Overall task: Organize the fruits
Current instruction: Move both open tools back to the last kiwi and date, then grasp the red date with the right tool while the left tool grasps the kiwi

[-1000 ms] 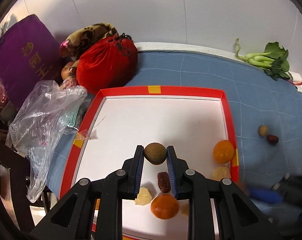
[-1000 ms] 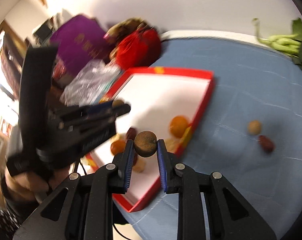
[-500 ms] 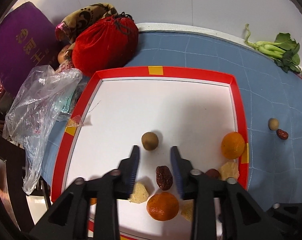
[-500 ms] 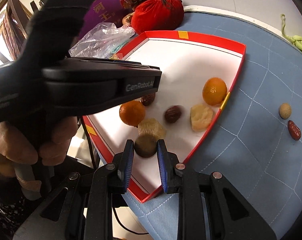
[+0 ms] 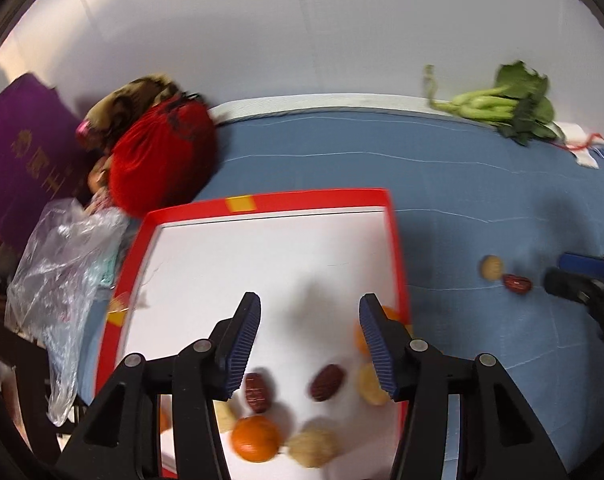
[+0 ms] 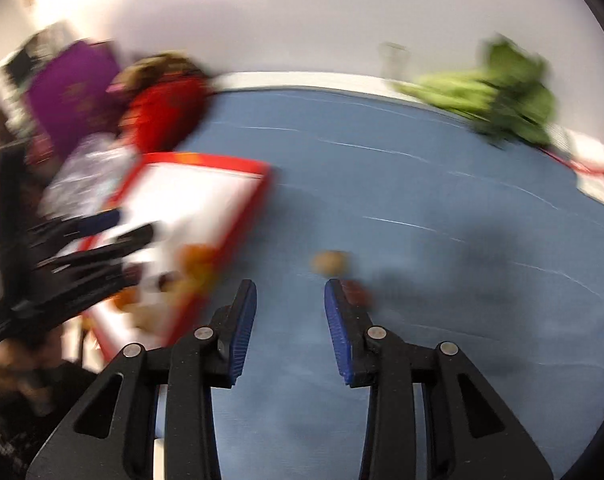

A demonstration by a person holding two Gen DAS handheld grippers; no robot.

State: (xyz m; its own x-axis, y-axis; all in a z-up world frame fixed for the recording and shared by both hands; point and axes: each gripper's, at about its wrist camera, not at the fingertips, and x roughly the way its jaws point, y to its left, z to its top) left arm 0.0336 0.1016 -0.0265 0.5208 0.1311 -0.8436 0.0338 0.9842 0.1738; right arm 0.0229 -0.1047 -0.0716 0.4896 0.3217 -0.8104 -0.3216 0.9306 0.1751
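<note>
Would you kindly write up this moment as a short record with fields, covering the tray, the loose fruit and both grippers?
tray: red-rimmed white tray on the blue cloth
in tray: two oranges, two red dates, a few pale pieces, all at the near end
off tray: tan round fruit and red date, side by side on the cloth
left gripper: jaws just opened, nothing between them
right gripper: jaws just opened, empty, over the cloth near the loose pair
view quality: right wrist view blurred

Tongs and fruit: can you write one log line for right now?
left tongs: open, empty, over red tray | right tongs: open, empty, over blue cloth | small tan fruit, red date: still outside tray
</note>
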